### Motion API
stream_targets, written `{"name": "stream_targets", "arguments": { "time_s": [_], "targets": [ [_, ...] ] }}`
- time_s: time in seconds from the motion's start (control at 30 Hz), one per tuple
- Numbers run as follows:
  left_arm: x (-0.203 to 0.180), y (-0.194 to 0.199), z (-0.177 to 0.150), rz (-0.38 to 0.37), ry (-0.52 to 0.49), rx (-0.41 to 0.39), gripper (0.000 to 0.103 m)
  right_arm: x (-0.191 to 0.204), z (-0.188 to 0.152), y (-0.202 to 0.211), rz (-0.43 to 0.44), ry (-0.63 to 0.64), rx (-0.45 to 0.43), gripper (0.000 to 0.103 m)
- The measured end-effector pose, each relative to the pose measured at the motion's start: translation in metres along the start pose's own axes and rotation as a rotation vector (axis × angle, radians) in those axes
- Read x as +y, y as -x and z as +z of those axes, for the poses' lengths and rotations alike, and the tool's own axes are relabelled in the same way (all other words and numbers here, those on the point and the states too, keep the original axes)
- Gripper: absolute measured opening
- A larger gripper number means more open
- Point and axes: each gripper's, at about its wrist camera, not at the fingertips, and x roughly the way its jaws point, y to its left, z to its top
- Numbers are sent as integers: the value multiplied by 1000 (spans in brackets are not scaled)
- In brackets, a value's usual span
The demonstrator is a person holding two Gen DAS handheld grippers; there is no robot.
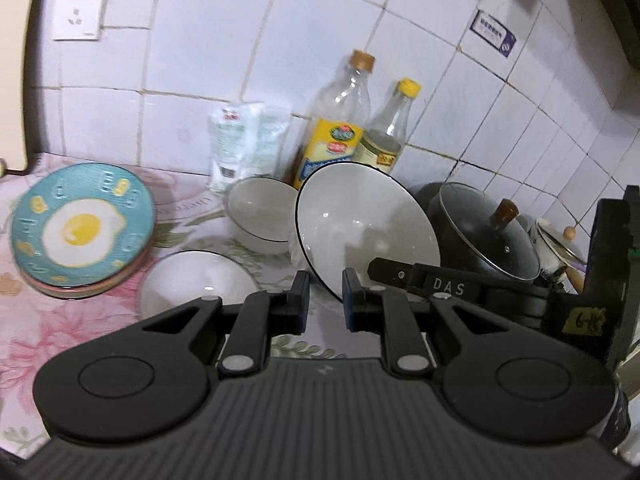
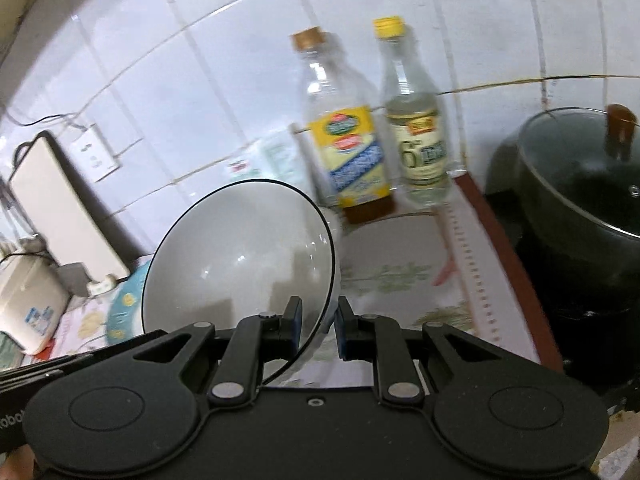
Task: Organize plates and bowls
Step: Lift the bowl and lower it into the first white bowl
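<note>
R gripper (image 2: 319, 326) pinching rim of big white bowl (image 2: 240, 248), held tilted above floral counter (image 2: 400, 264) w/ bottles behind; L gripper (image 1: 326, 300) pressed together, empty, near two small bowls (image 1: 260, 216) & egg plate stack (image 1: 82, 226).

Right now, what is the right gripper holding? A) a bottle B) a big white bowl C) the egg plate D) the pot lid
B: in the right wrist view the right gripper has its jaws closed on the rim of the big white bowl, tilted up off the counter.
</note>
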Motion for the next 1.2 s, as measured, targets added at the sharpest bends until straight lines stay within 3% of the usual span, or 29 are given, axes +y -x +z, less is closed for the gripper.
{"name": "stream_targets", "arguments": {
  "time_s": [0.4,0.9,1.2],
  "targets": [
    [53,32,-11,37,61,-1,15,54,-13,-20,49,61,69,21],
    [96,5,-22,61,126,69,15,71,-24,-65,13,105,168,22],
    [107,-16,-24,64,134,109,15,82,-31,-76,-61,204,138,23]
  ]
}}
